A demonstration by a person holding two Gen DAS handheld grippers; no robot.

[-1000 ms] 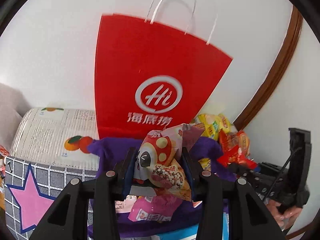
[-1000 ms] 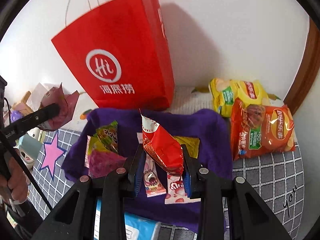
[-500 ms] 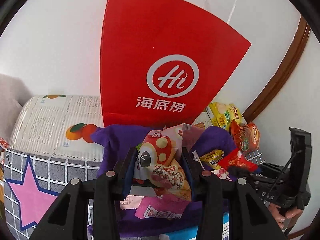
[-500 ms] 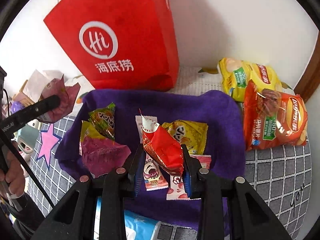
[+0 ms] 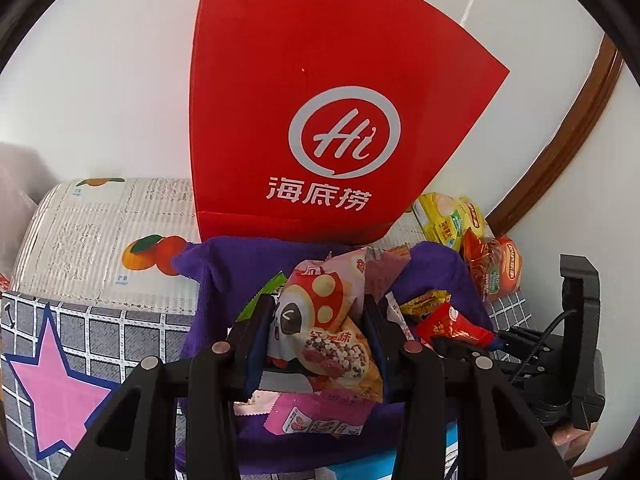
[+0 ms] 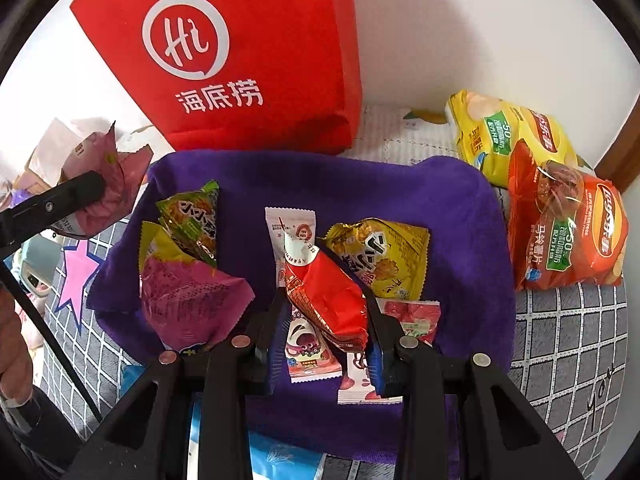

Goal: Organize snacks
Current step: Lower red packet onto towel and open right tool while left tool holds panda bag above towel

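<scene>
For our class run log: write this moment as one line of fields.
left gripper: shut on mushroom-print packet | right gripper: shut on red packet | below: purple cloth

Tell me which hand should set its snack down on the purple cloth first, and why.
Right, probably. The right gripper holds its red packet low over the purple cloth. The left gripper, holding the mushroom-print packet, sits at the cloth's edge.

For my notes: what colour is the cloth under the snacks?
Purple cloth, seen best in the right wrist view.
</scene>
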